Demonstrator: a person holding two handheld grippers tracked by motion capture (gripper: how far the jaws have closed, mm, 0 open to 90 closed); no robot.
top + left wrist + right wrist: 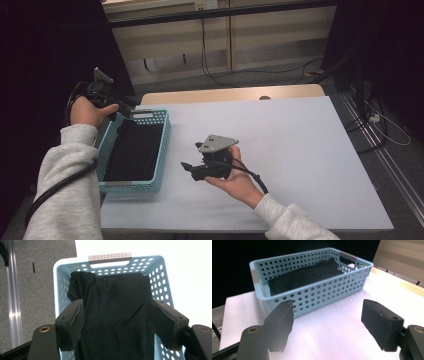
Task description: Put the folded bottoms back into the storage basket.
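Black cloth (115, 315) — lying folded inside the blue perforated basket (162, 150), which is sitting at the left edge of the white table (300, 150). Left gripper (116, 322) is hovering above the basket's far end, jaws spread wide and holding nothing, its view looking straight down on the cloth. Right gripper (328, 325) — likewise gaping and empty — is hanging low over bare tabletop just beside the basket, its view taking in the basket's side wall.
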